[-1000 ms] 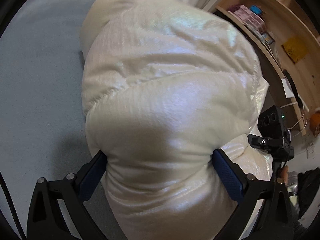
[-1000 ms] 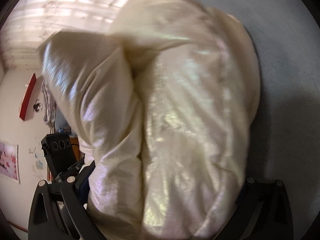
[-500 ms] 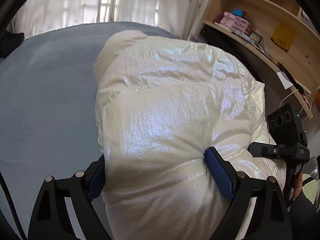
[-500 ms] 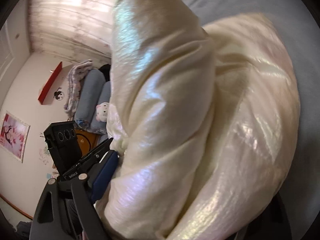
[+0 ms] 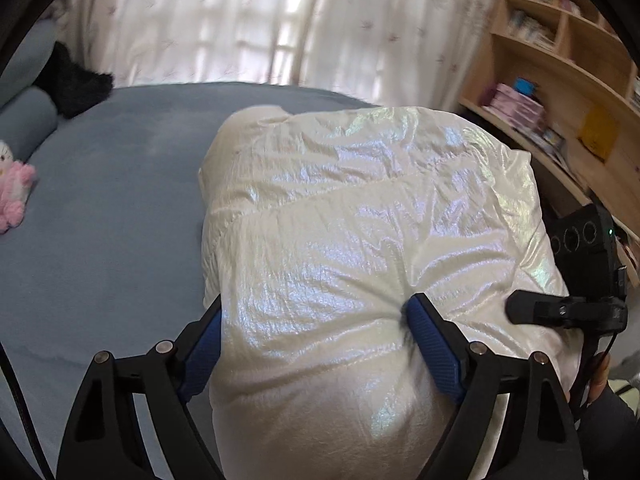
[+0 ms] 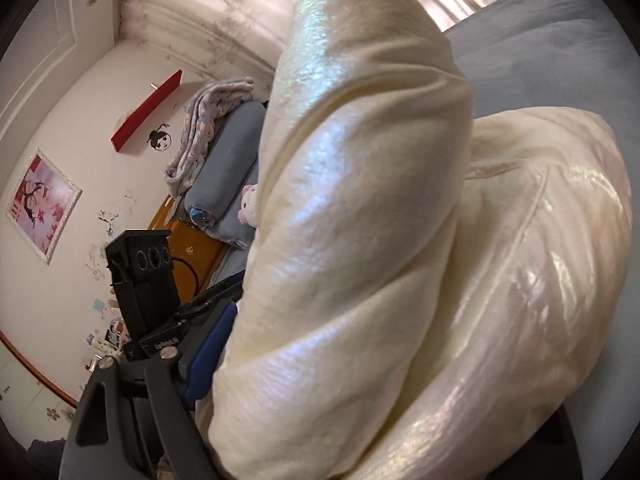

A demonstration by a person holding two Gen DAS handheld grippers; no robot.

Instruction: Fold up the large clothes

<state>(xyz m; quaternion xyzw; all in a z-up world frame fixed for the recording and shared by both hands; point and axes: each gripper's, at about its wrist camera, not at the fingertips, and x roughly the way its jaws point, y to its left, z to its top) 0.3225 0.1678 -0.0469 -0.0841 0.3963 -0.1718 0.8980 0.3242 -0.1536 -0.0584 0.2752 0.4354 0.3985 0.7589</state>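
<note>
A shiny cream puffer jacket point(image 5: 360, 248) lies bunched on a blue-grey bed point(image 5: 112, 208). My left gripper point(image 5: 316, 340) is shut on the jacket's near edge; its blue pads point(image 5: 432, 344) press into the padding on both sides. In the right wrist view the jacket point(image 6: 380, 240) fills the frame, a thick fold standing up. My right gripper point(image 6: 360, 380) is closed on that fold; only its left blue pad point(image 6: 208, 356) shows, the right finger is hidden by fabric. The right gripper's body point(image 5: 576, 272) shows at the jacket's right edge in the left wrist view.
A pink plush toy point(image 5: 12, 196) and grey pillows point(image 5: 24, 128) lie at the bed's left end. Wooden shelves point(image 5: 568, 92) with books stand to the right. Curtains point(image 5: 260, 20) hang behind the bed. The left gripper's body point(image 6: 144, 276) shows in the right wrist view.
Both grippers have pulled back and lifted with the jacket held; the left view now shows more bed and curtain. The fold in the right gripper has risen upright.
</note>
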